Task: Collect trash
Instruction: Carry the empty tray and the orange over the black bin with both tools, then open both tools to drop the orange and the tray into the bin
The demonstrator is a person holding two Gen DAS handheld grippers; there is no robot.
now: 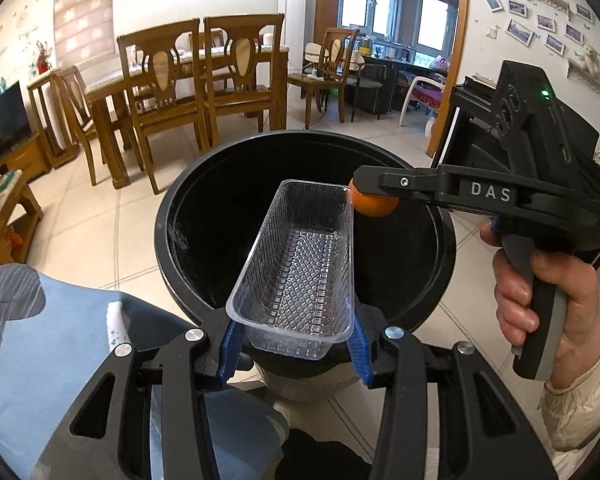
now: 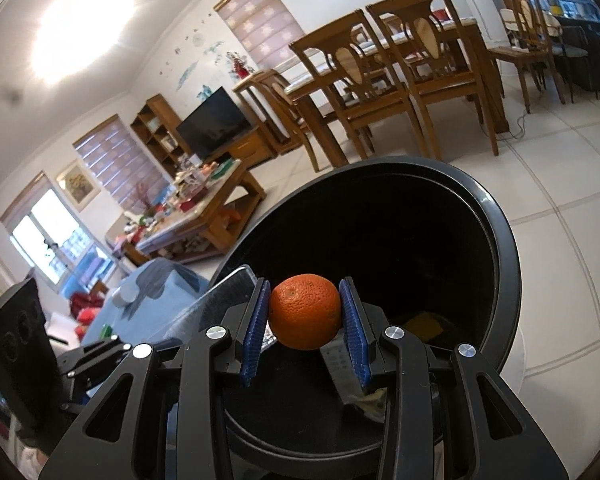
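Observation:
A clear plastic tray [image 1: 300, 264] with a diamond-patterned floor sticks out over the open black trash bin [image 1: 180, 200]; my left gripper [image 1: 294, 344] is shut on its near end. An orange [image 2: 305, 312] hangs over the bin's mouth [image 2: 496, 232], clamped between the blue pads of my right gripper [image 2: 305, 320]. In the left wrist view the right gripper [image 1: 374, 196] reaches in from the right, held by a hand [image 1: 540, 292], with the orange [image 1: 374, 206] just beyond the tray's far right corner. Some trash [image 2: 422, 326] lies dimly at the bin's bottom.
The bin stands on a pale tiled floor [image 1: 100, 216]. Wooden dining chairs [image 1: 168, 92] and a table stand behind it. A cluttered wooden coffee table [image 2: 204, 208] and a television [image 2: 214, 124] are to the left. A blue cloth surface [image 1: 40, 340] lies near left.

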